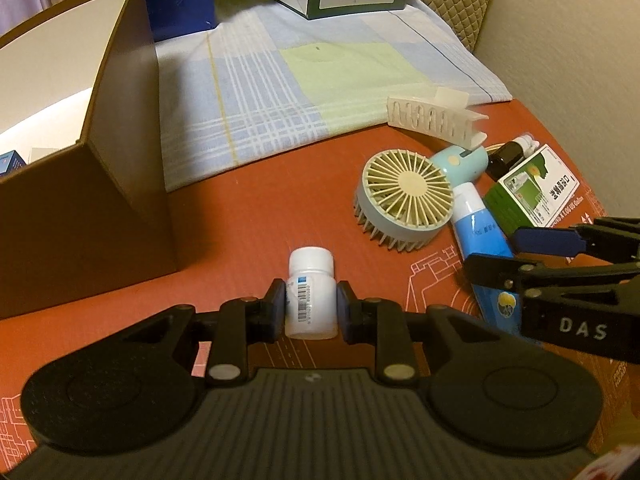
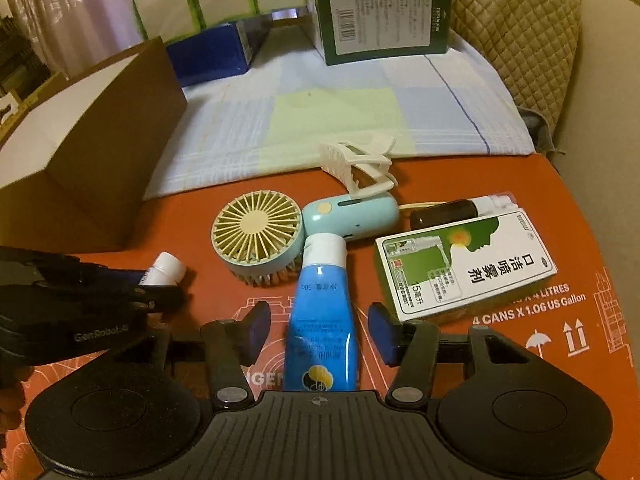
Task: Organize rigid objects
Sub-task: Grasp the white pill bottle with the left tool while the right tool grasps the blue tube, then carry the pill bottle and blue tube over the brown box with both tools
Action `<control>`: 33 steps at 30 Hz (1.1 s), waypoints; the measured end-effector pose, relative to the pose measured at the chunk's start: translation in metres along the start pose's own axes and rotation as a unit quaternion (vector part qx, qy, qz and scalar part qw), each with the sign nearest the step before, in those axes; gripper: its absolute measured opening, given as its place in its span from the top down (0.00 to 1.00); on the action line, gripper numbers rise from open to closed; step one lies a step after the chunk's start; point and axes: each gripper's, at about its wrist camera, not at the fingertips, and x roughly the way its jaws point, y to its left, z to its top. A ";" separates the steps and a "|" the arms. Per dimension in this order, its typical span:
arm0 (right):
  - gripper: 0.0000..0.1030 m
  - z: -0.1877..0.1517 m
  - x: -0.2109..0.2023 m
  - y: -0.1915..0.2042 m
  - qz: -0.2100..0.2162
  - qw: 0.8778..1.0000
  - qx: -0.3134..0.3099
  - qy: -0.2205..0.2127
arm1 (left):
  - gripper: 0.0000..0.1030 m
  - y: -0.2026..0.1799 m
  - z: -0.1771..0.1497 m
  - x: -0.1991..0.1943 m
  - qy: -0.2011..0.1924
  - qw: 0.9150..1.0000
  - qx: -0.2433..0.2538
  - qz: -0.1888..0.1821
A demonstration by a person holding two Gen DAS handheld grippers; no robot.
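Left wrist view: left gripper (image 1: 311,304) clamps a white pill bottle (image 1: 310,294) above the red cardboard (image 1: 248,216). Right gripper (image 2: 318,330) straddles the blue tube (image 2: 320,320), pads apart, untouched. Brown box (image 1: 80,208) stands left, beyond.

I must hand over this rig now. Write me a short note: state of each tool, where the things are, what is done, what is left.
Left tool: shut on the small white plastic pill bottle, just above the orange mat.
Right tool: open, pads on either side of the blue squeeze tube with white cap, not gripping.
Beside the tube: round cream-and-blue handheld fan, white hair claw clip, dark spray bottle, green-and-white carton.
Done: little that shows; the brown cardboard box at left has something small inside.
Left: probably box the bottle, grasp the tube, then the rest.
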 end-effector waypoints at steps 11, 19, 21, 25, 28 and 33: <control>0.65 -0.001 0.018 0.002 -0.012 1.000 -0.025 0.003 | 0.78 -0.003 0.001 0.002 0.001 1.000 0.011 0.011; 0.67 -0.006 0.015 0.003 -0.001 0.999 -0.043 0.006 | 0.78 -0.004 -0.004 -0.002 0.005 1.000 0.020 0.007; 0.68 -0.008 0.013 0.003 0.004 0.999 -0.042 0.009 | 0.78 -0.004 -0.006 -0.003 0.006 1.000 0.019 0.004; 0.68 -0.012 0.007 0.003 0.015 0.999 -0.034 0.015 | 0.78 -0.003 -0.011 -0.008 0.008 1.000 0.018 0.002; 0.68 -0.014 0.001 0.004 0.025 0.999 -0.031 0.013 | 0.78 -0.003 -0.016 -0.012 0.007 1.000 0.016 0.003; 0.68 -0.015 -0.015 0.006 0.043 0.999 -0.027 0.004 | 0.78 -0.001 -0.021 -0.030 -0.010 1.000 0.011 -0.002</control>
